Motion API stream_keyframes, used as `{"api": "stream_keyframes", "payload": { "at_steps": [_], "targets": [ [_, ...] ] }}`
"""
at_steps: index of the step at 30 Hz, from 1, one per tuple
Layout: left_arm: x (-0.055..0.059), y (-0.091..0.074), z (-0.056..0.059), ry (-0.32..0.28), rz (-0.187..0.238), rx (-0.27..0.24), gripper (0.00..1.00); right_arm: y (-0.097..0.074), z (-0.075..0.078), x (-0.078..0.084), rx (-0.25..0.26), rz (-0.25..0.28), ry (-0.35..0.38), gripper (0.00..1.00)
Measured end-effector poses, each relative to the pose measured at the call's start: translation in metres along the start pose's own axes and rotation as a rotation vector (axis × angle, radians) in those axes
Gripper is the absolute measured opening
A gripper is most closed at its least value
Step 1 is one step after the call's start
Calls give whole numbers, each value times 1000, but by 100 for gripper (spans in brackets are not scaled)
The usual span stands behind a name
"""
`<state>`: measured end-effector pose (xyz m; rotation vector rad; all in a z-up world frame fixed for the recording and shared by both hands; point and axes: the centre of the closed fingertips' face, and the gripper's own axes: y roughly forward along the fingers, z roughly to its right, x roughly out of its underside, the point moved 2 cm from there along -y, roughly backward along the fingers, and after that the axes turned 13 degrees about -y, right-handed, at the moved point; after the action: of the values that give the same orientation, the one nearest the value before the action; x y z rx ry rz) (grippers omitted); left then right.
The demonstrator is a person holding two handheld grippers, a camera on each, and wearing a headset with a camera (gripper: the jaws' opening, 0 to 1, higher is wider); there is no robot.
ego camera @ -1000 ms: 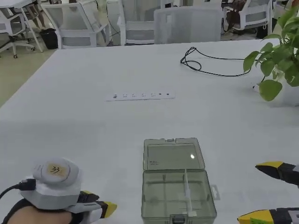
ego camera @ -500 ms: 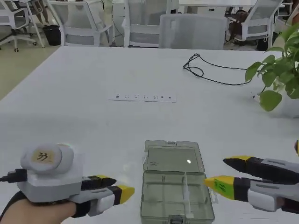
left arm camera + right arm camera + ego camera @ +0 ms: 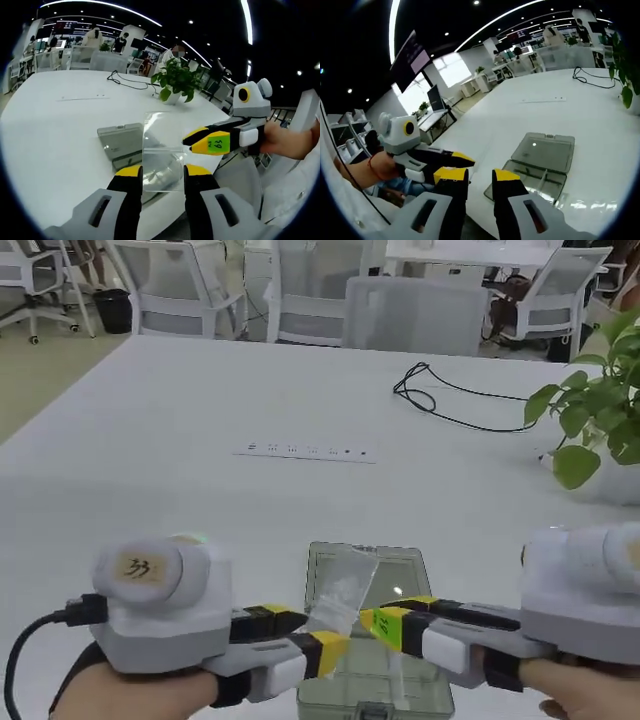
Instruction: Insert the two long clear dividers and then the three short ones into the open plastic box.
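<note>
**Clear divider held over the open box, ready for insertion**

The left gripper (image 3: pixel 163 172) is clamped on a clear divider (image 3: pixel 161 145). Its jaws press on the sheet's two opposite side edges, so most of the panel projects free beyond the tips. This grip probably leaves the free end available for guiding into the box slots.

The right gripper (image 3: pixel 385 618) comes in from the right with its jaws slightly parted and nothing between them. Its tips are just beside the sheet's right edge, though contact cannot be told. It is likely there to steady or square the thin, flexible piece.

The divider hangs above the open plastic box (image 3: pixel 517 176), which sits on the white table (image 3: pixel 200 500) near the person. The lid (image 3: pixel 545 150) is folded flat on the far side, leaving the interior open from above. One seated divider (image 3: pixel 543 177) already stands inside, running near to far, right of centre. Whether the held piece is long or short cannot be told.
</note>
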<state>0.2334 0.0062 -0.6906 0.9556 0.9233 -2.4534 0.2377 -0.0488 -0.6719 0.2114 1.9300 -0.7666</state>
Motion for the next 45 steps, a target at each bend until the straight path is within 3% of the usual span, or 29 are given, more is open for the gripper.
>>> {"api": "stream_keyframes", "payload": {
  "at_steps": [8,13,19,29,38,45],
  "targets": [
    [-2,5,6,32,-12,22,31,5,2,0,18,3,38,14],
    [-2,7,6,43,-16,20,30,7,3,0,42,1,127,8],
    [-3,9,7,20,-10,31,32,9,4,-3,63,13,145,6],
    [1,8,9,27,-31,52,37,13,7,-6,56,-3,143,7],
    [6,-2,-5,75,-51,55,42,10,14,-17,59,-9,154,7],
    [10,-12,-17,145,-59,69,55,12,28,-22,83,-65,154,7]
  ]
}}
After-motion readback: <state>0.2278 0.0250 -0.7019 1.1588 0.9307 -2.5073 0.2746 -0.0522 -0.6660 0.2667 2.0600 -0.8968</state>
